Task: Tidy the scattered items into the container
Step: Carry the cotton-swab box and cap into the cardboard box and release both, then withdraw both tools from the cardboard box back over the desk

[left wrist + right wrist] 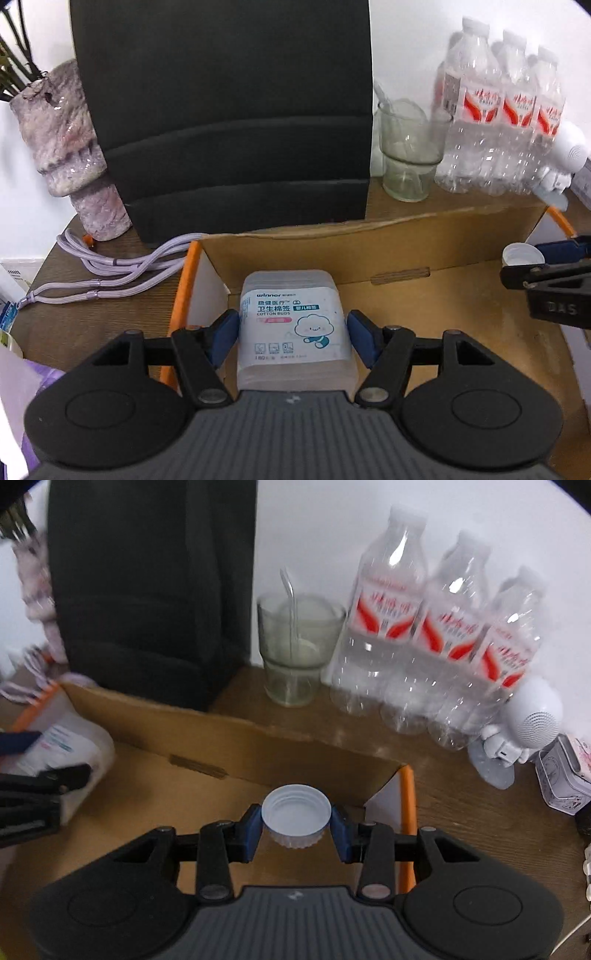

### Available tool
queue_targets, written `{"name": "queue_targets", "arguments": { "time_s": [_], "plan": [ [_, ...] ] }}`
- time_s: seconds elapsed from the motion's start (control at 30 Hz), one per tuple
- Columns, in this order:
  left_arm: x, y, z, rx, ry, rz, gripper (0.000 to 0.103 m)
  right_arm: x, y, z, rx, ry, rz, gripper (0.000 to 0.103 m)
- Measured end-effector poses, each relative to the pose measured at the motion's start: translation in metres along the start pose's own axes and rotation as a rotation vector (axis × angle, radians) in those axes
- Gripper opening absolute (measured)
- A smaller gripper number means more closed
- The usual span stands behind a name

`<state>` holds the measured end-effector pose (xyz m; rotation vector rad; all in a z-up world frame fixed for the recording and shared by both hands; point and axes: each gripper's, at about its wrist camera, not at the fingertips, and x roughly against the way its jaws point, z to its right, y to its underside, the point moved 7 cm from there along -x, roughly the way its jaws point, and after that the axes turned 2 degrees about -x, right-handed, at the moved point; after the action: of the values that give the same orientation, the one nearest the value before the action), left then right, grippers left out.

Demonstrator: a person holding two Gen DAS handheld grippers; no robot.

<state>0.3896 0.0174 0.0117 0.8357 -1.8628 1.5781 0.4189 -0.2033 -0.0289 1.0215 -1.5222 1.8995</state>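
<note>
Clear bottles (436,646) and glass (295,646) flank cardboard box (229,738).

Your light is soft, even and indoor, with faint shadows. Small glints sit on the water bottles (436,642) and the glass cup (295,646). Your right view smears with motion blur, worst at its left edge; both views bow and darken at the corners.
</note>
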Motion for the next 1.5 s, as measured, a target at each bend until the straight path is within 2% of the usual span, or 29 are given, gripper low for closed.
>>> {"name": "queue_targets", "arguments": {
  "time_s": [0.17,0.23,0.27,0.37,0.43,0.57,0.63,0.77,0.83,0.9,0.93,1.0,1.07,1.1,1.2,1.3,1.43,1.5],
  "plan": [
    [-0.014,-0.003,-0.003,-0.012,0.003,-0.052,0.067,-0.026,0.009,-0.002,-0.003,-0.001,-0.051,0.039],
    [-0.020,-0.004,-0.007,-0.013,-0.014,-0.074,0.067,-0.034,0.014,-0.004,0.007,-0.016,-0.076,0.043],
    [-0.020,-0.004,-0.008,-0.003,-0.002,-0.077,0.067,-0.034,0.013,-0.005,0.012,-0.022,-0.065,0.045],
    [-0.009,-0.007,-0.013,0.020,0.039,-0.067,0.068,-0.029,0.014,-0.011,0.014,-0.048,-0.085,0.065],
    [0.008,-0.012,-0.018,0.018,0.027,-0.044,0.071,-0.015,0.010,-0.014,0.024,-0.038,-0.071,0.074],
    [0.052,-0.027,-0.032,0.075,0.034,-0.014,0.082,0.033,-0.005,-0.008,-0.019,-0.009,-0.040,0.082],
    [0.078,-0.030,-0.037,0.104,0.035,-0.003,0.086,0.055,-0.010,-0.003,-0.065,-0.028,-0.051,0.087],
    [0.121,-0.022,-0.036,0.101,0.012,0.075,0.097,0.108,-0.003,-0.001,-0.123,-0.099,-0.040,0.093],
    [0.149,-0.004,-0.037,0.143,-0.002,0.189,0.098,0.131,0.008,-0.001,-0.141,-0.109,0.001,0.095],
    [0.181,0.023,-0.038,0.223,0.036,0.392,0.101,0.157,0.024,-0.004,-0.164,-0.109,0.101,0.095],
    [0.193,0.040,-0.035,0.246,0.049,0.480,0.101,0.169,0.034,-0.007,-0.171,-0.114,0.178,0.095],
    [0.205,0.068,-0.028,0.238,0.054,0.577,0.101,0.195,0.061,-0.018,-0.127,-0.110,0.393,0.096],
    [0.209,0.089,-0.024,0.227,0.047,0.609,0.101,0.212,0.092,-0.030,-0.052,-0.074,0.566,0.097],
    [0.211,0.095,-0.023,0.222,0.051,0.608,0.100,0.214,0.101,-0.034,-0.042,-0.055,0.583,0.097],
    [0.223,0.114,-0.025,0.233,0.032,0.610,0.100,0.225,0.126,-0.034,-0.090,-0.052,0.603,0.097],
    [0.245,0.148,-0.026,0.265,0.042,0.622,0.100,0.236,0.151,-0.033,-0.134,-0.039,0.596,0.098],
    [0.271,0.215,-0.018,0.251,0.035,0.581,0.101,0.249,0.216,-0.045,-0.141,-0.027,0.571,0.101],
    [0.282,0.250,-0.010,0.234,0.035,0.559,0.101,0.251,0.248,-0.053,-0.143,-0.029,0.531,0.103]
  ]
}}
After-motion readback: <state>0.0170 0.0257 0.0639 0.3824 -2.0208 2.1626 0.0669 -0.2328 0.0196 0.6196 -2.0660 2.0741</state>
